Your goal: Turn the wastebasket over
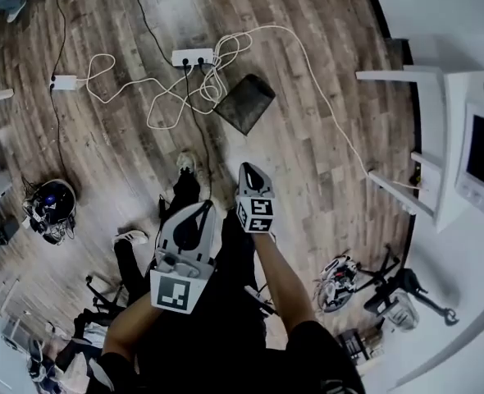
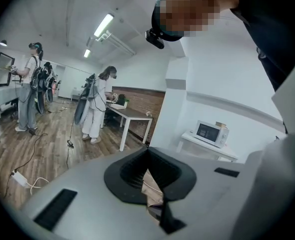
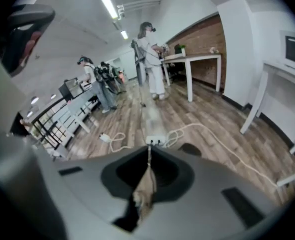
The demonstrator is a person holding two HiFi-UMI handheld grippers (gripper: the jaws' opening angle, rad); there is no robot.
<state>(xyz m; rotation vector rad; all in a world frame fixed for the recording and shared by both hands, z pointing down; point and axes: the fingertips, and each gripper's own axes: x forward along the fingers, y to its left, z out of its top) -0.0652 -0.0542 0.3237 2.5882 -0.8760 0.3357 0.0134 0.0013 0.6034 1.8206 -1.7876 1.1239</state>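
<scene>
On the wooden floor (image 1: 324, 179) ahead of both grippers, the dark wastebasket (image 1: 244, 103) lies just beside a white power strip (image 1: 193, 57) and a tangle of white cables (image 1: 211, 84); which way up it sits cannot be told. Well short of it, the left gripper (image 1: 203, 208) and the right gripper (image 1: 251, 171) hang side by side above the person's legs. Each has its jaws pressed together with nothing between them.

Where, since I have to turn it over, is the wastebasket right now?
In the head view, the dark wastebasket lies on the wood floor at upper centre, just below-right of the white power strip and its tangled cables.
</scene>
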